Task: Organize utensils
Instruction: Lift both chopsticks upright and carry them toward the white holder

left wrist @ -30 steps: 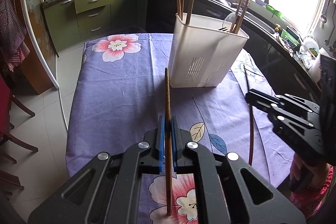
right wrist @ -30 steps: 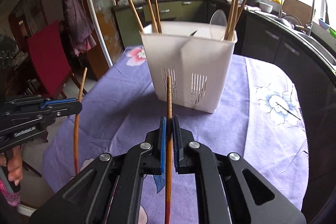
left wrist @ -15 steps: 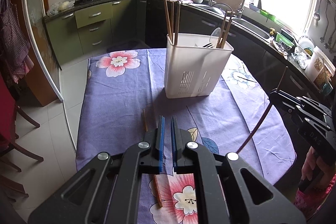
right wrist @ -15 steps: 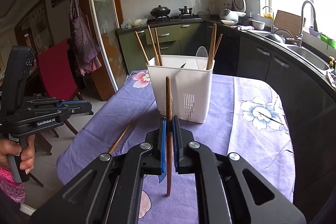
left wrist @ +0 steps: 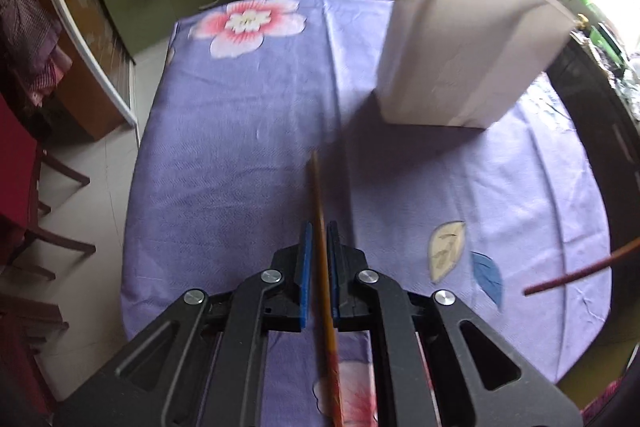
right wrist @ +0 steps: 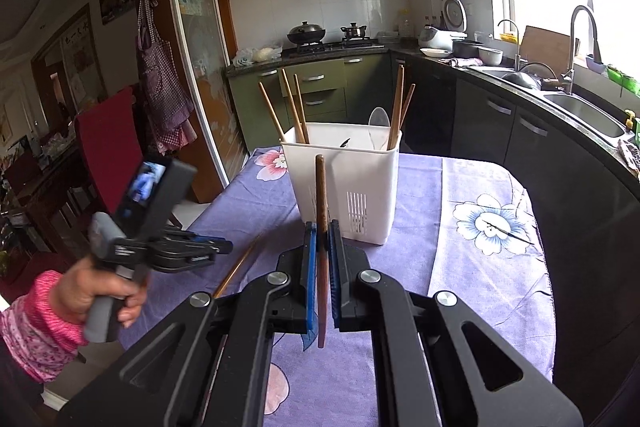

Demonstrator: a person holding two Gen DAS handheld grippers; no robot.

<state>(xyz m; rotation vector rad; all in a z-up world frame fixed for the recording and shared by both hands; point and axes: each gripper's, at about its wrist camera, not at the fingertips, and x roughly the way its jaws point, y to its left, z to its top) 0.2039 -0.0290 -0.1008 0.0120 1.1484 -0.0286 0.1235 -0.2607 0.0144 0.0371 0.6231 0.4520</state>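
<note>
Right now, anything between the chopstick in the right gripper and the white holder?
Nothing visible. The right gripper is shut on a dark chopstick, and only bare purple tablecloth lies between it and the white holder.

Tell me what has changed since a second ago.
The left gripper lost its light chopstick, which now lies on the tablecloth; the gripper has dipped over it, jaws shut, the stick showing in their gap. The right gripper drew back from the white holder. Unchanged: its grip on the dark chopstick; the holder's contents.
</note>
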